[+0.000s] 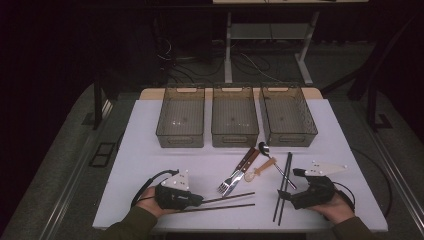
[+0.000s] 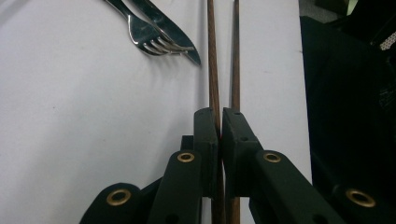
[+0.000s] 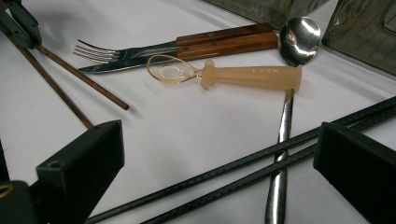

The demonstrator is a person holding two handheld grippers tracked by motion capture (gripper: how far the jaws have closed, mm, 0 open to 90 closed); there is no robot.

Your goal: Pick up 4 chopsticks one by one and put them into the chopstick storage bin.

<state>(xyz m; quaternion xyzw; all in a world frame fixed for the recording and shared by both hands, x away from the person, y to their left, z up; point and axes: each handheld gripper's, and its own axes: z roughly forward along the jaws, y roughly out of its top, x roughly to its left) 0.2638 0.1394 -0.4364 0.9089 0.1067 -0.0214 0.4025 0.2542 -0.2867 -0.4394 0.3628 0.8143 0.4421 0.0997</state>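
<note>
My left gripper (image 1: 200, 201) (image 2: 219, 114) lies at the table's front left. Its jaws are shut on the near ends of two brown chopsticks (image 1: 230, 197) (image 2: 213, 56), which run rightward across the white table (image 1: 150, 150). At the front right, my right gripper (image 1: 289, 186) (image 3: 219, 172) stands open. A pair of black chopsticks (image 1: 285, 185) (image 3: 261, 163) lies on the table between its wide jaws, untouched. Beyond them lie a wooden-handled fork (image 1: 226, 185) (image 3: 98, 52) and knife (image 1: 240, 172) (image 3: 224, 46), a translucent plastic spoon (image 1: 260, 170) (image 3: 252, 76) and a metal spoon (image 1: 264, 148) (image 3: 299, 35).
Three see-through grey bins (image 1: 181, 116) (image 1: 234, 116) (image 1: 287, 115) stand side by side along the back of the table. Table legs and cables sit on the dark floor behind. The person's hands and sleeves come in at the front edge.
</note>
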